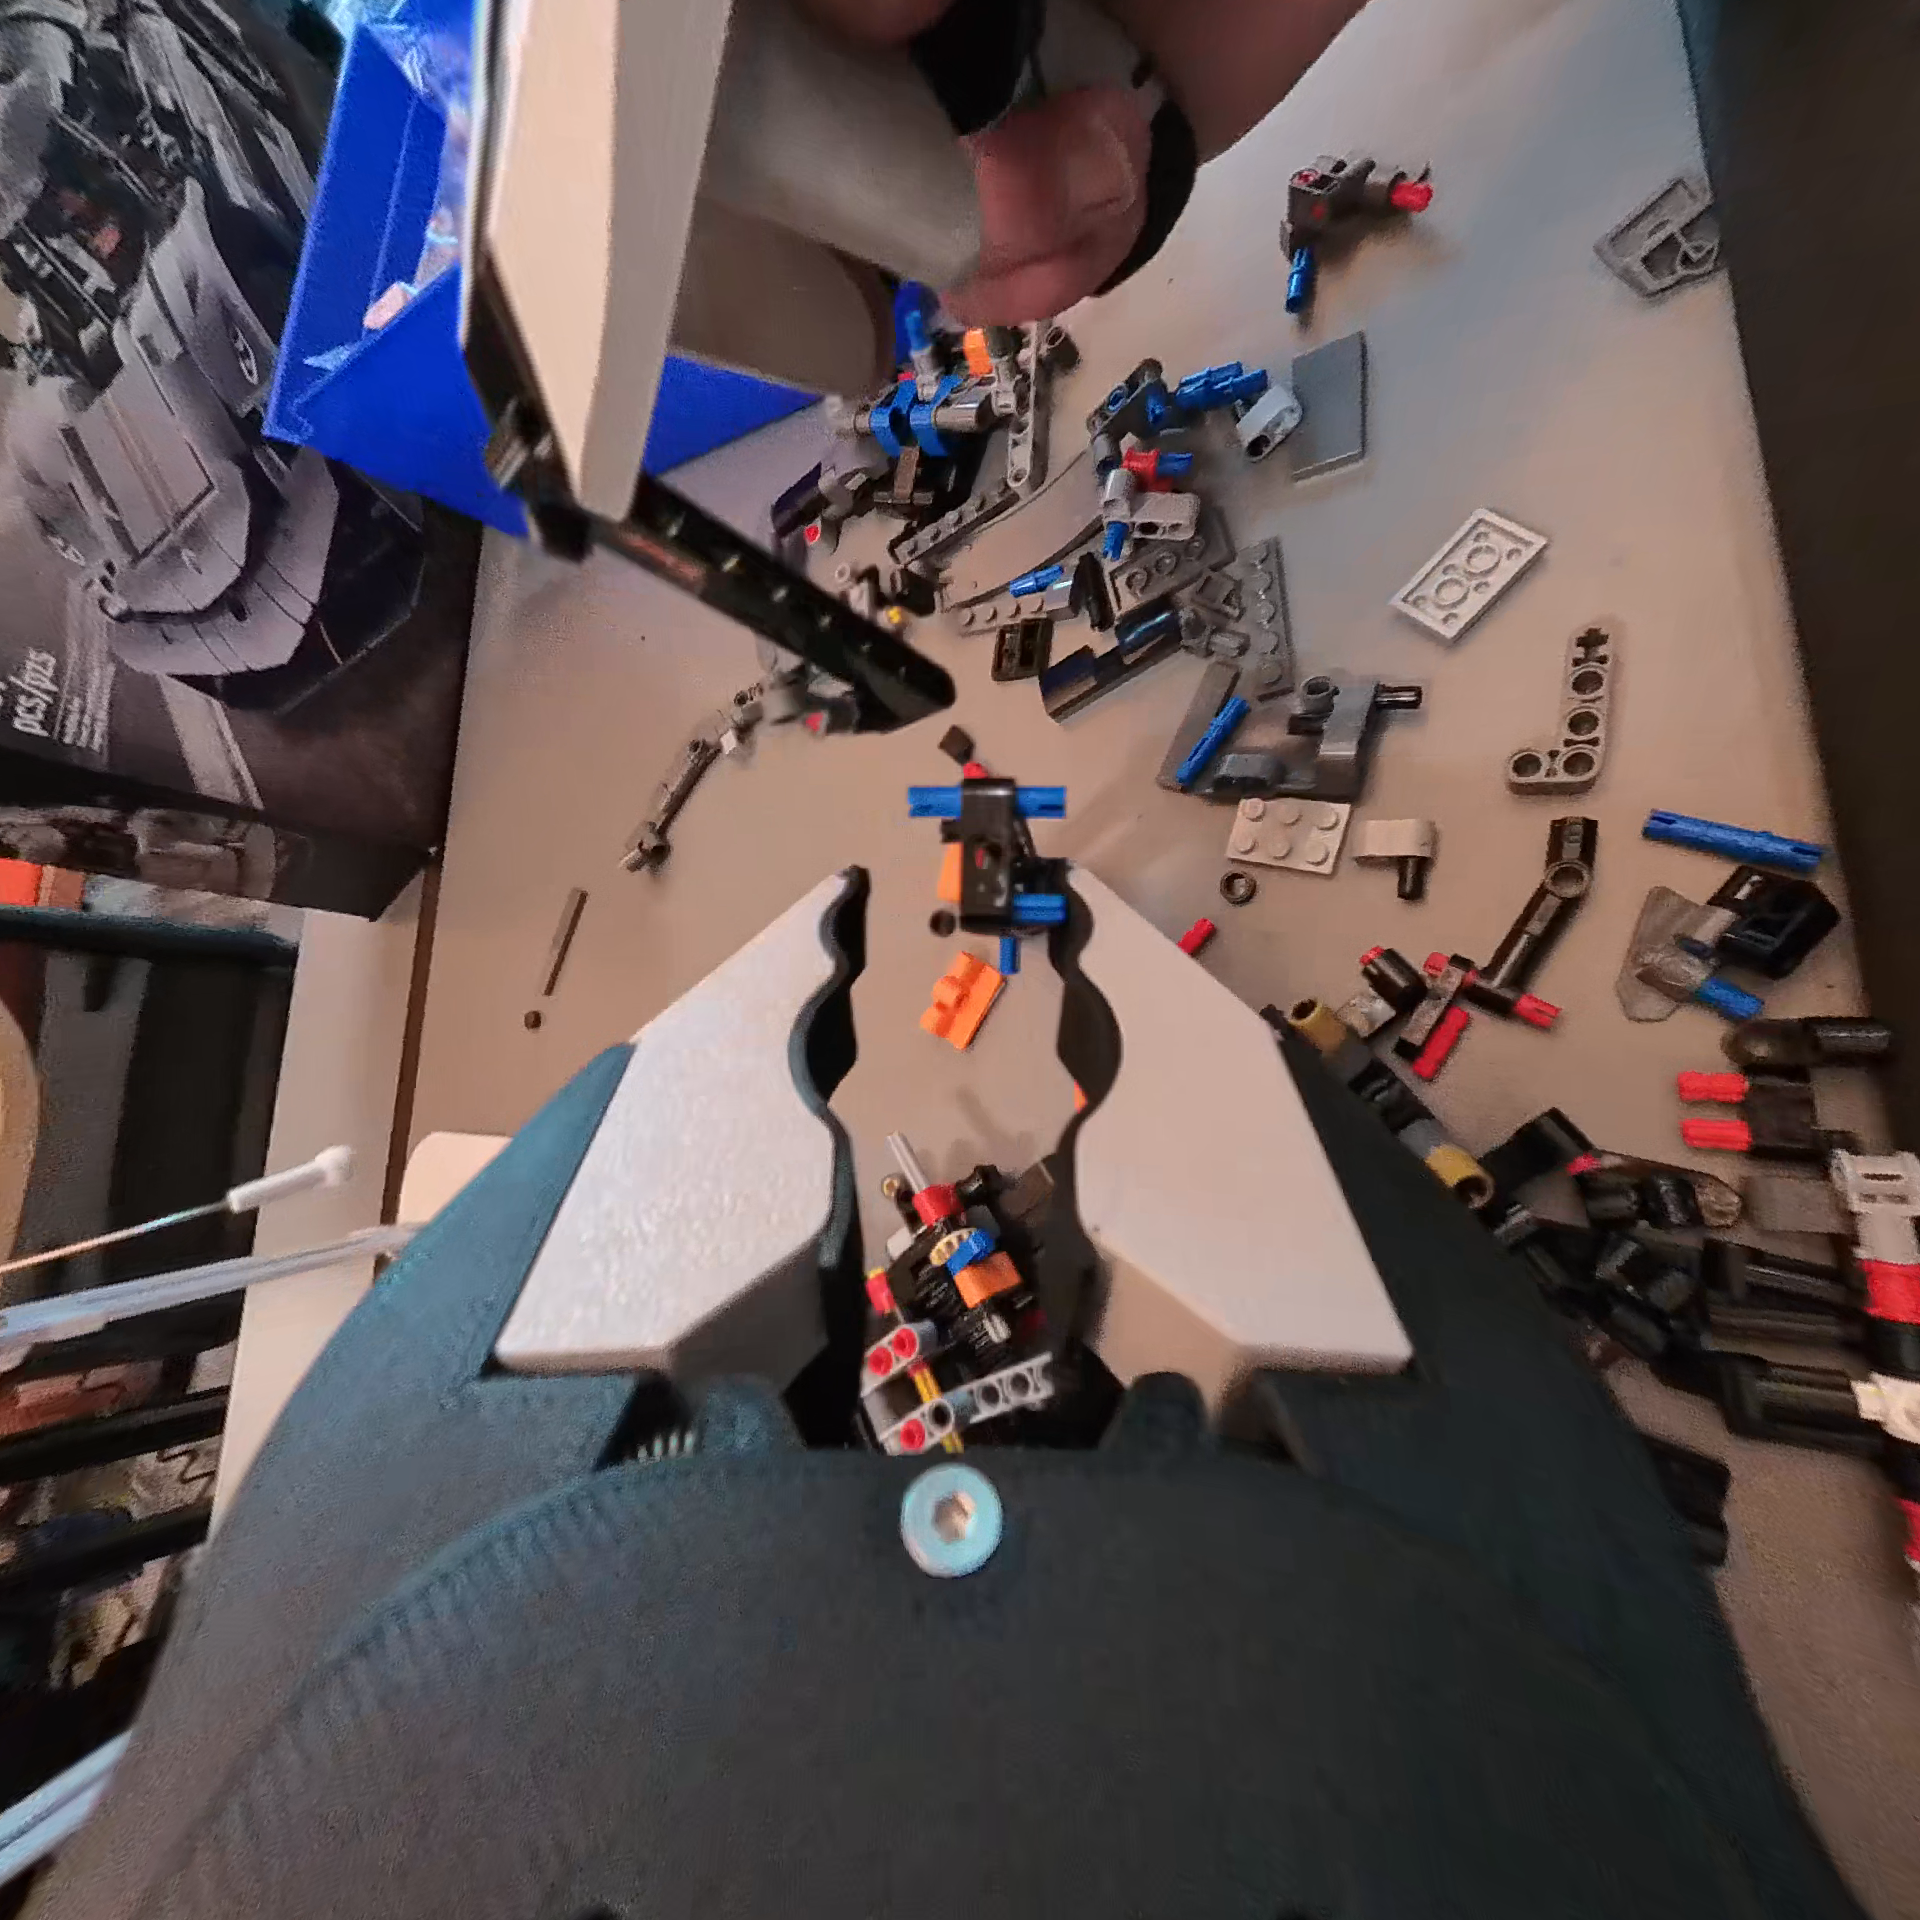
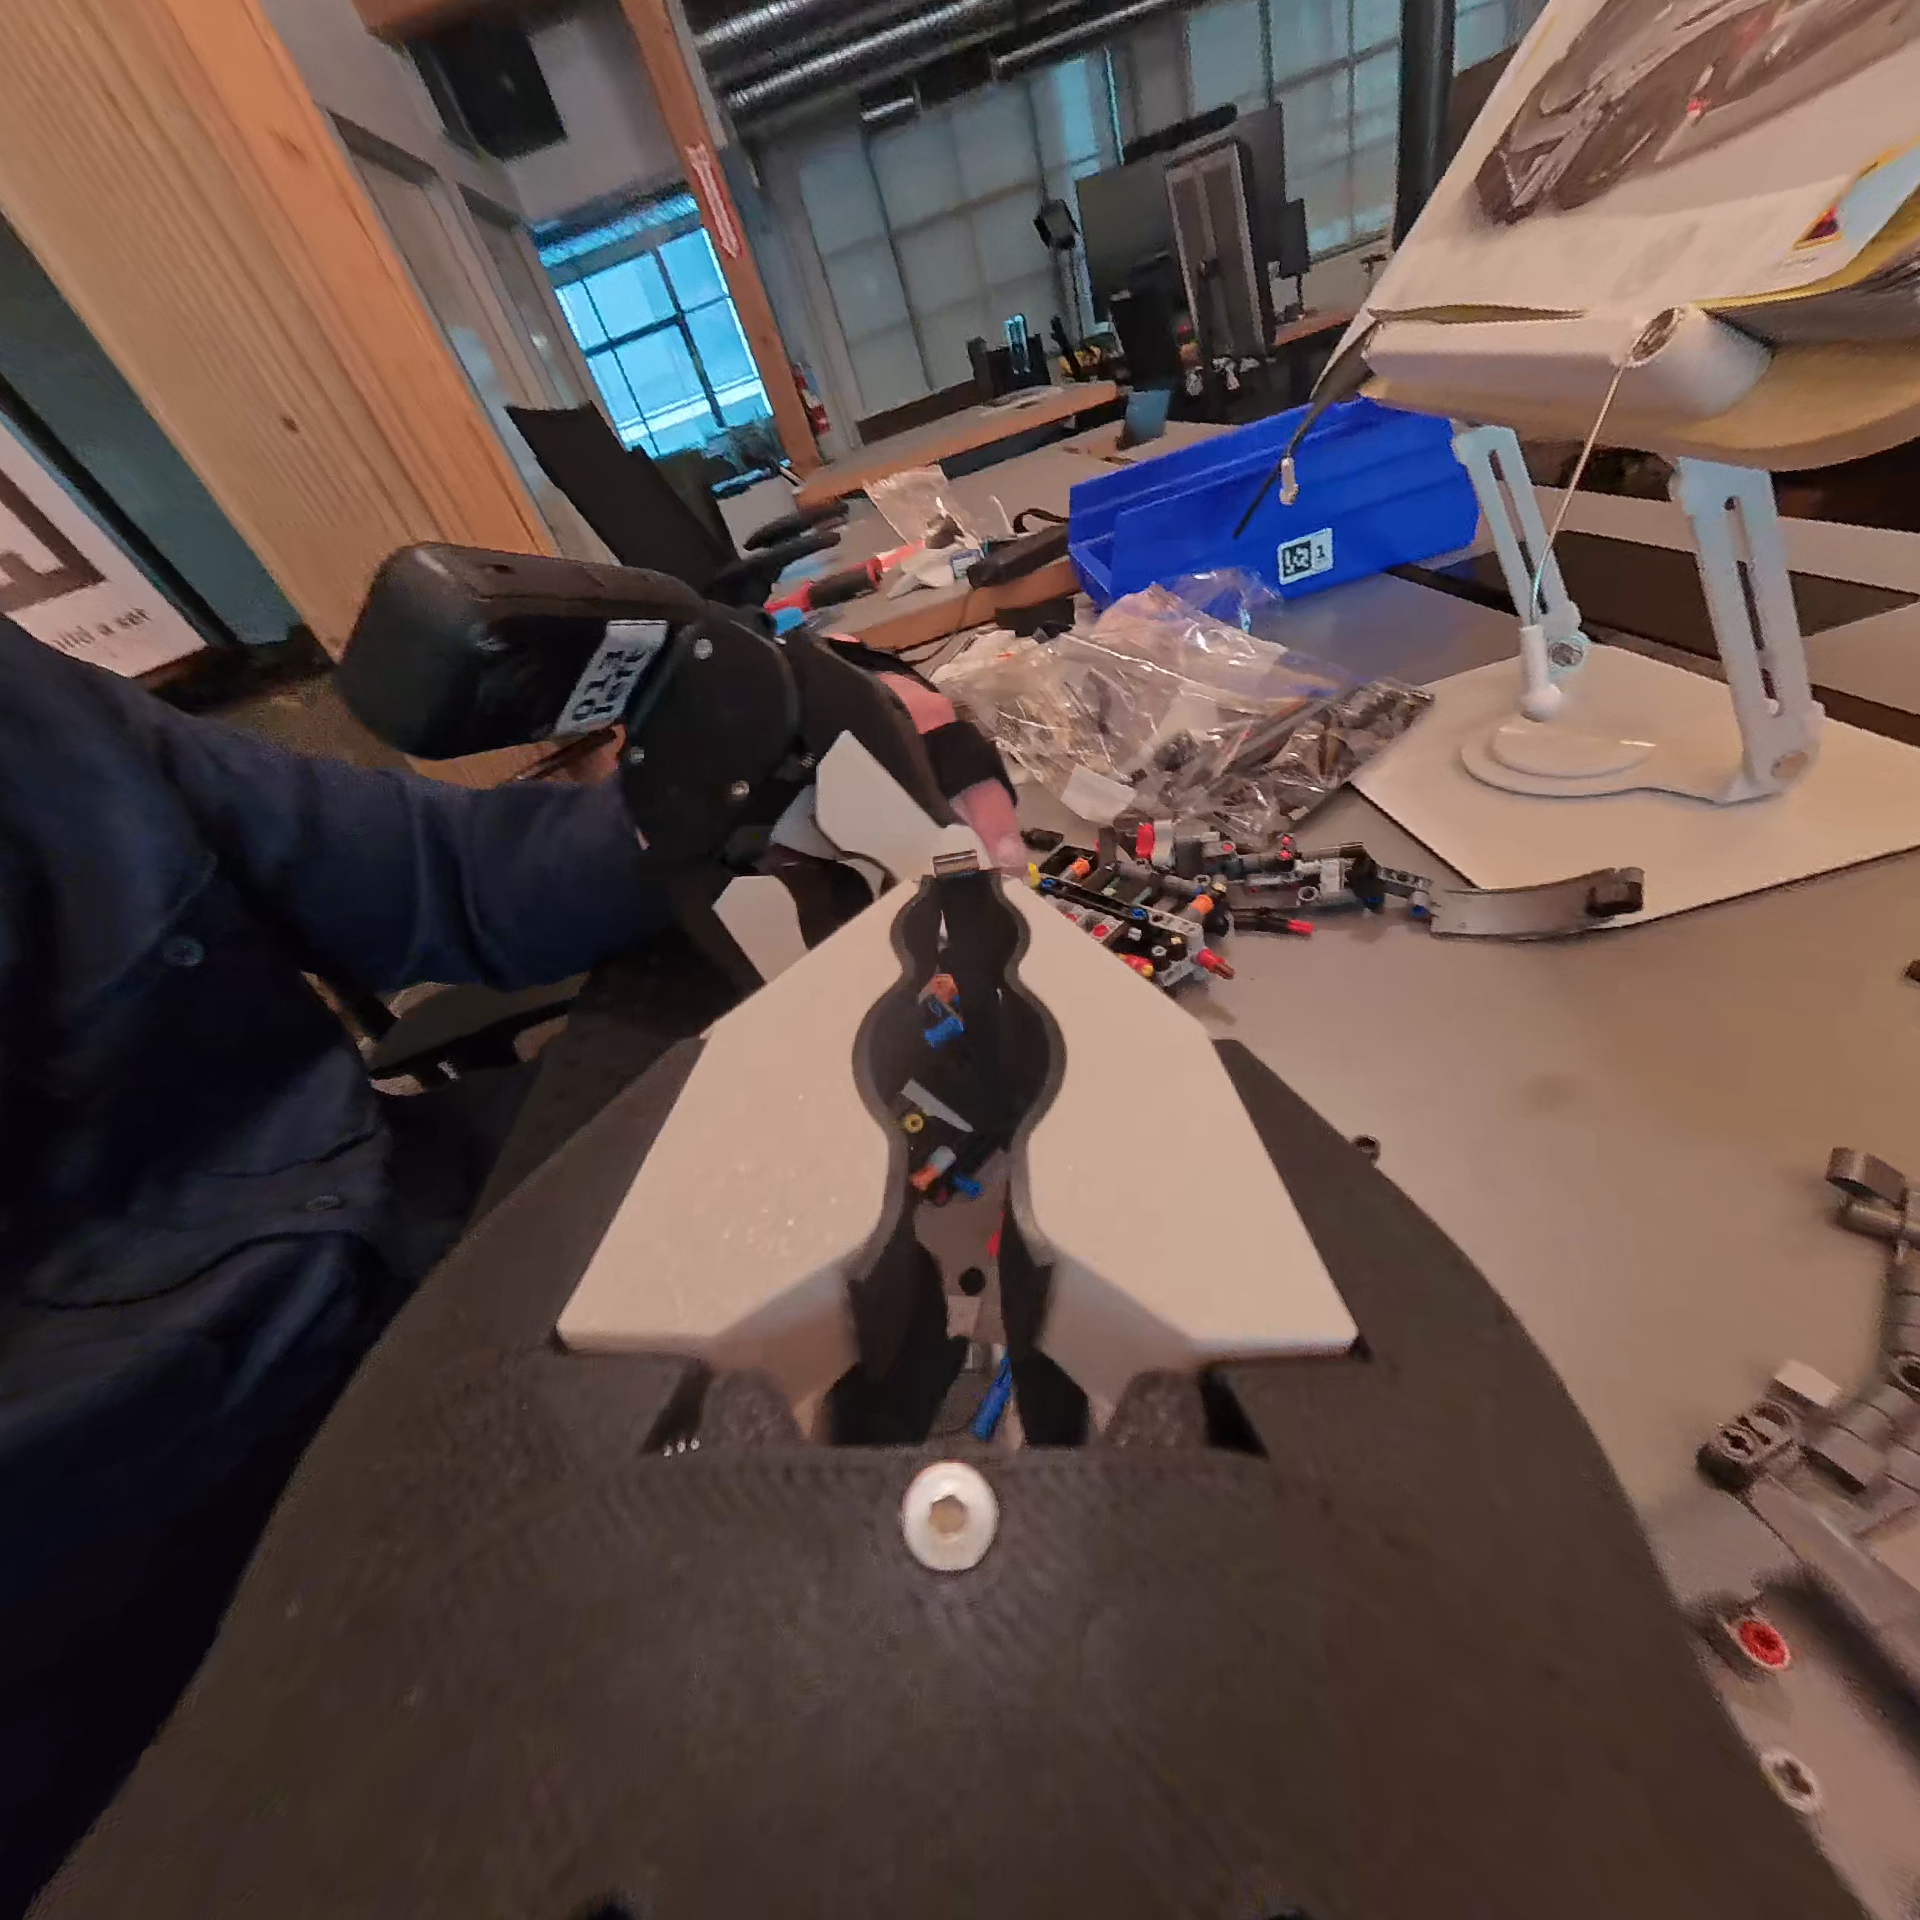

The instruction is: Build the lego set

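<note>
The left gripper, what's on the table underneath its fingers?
Between the left gripper's fingers: an orange brick and a multicoloured assembly. Whatever lies beneath the fingers themselves is covered.

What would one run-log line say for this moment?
left tongs: open, tips at small black assembly with blue pins | right tongs: shut on long black beam | table: loose lego pieces

- The table (image 1: 540, 665) is pale grey.
- Near its middle, a small assembly (image 1: 992, 847) is black with blue pins and an orange part.
- Just below it, a plate (image 1: 961, 1000) is orange.
- At the table's far edge, the bin (image 2: 1268, 509) is bright blue.
- The left gripper (image 1: 961, 909) has white fingers on a dark, possibly teal, body.
- The long curved piece (image 1: 769, 613) is black.
</note>
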A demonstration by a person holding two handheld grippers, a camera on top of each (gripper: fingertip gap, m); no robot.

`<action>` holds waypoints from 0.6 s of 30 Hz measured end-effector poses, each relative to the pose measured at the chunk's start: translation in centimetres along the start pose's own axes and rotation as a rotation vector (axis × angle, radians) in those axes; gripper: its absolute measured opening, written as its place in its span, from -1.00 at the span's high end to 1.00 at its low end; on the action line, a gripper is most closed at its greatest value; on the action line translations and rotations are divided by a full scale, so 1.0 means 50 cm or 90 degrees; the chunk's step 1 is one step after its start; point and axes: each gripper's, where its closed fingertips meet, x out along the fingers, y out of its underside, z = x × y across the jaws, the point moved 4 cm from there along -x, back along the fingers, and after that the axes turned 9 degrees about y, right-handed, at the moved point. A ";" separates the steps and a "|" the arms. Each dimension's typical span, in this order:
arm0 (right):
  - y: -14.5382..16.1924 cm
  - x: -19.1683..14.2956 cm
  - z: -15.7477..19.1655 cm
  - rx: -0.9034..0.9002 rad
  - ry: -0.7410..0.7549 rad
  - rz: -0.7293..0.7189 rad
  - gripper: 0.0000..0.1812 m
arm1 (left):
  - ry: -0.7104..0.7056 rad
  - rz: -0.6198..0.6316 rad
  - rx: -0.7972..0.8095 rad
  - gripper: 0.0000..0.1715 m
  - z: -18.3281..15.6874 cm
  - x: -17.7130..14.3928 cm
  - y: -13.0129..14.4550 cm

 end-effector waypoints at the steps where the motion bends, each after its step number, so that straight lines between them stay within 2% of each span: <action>1: 0.000 -0.001 0.000 0.001 -0.003 0.000 0.95 | 0.001 -0.003 -0.007 0.59 0.002 -0.002 0.001; 7: 0.000 -0.002 0.014 -0.007 -0.038 -0.004 0.95 | 0.026 -0.042 -0.048 0.44 0.004 -0.020 -0.011; 12: -0.002 -0.004 0.024 -0.011 -0.065 -0.008 0.95 | 0.056 -0.104 -0.088 0.46 0.007 -0.034 -0.023; 16: 0.003 -0.002 0.030 -0.019 -0.074 0.002 0.95 | 0.070 -0.075 -0.081 0.46 0.002 -0.037 -0.010; 18: 0.003 -0.002 0.035 -0.018 -0.088 0.002 0.95 | 0.092 -0.101 -0.092 0.45 -0.002 -0.045 -0.018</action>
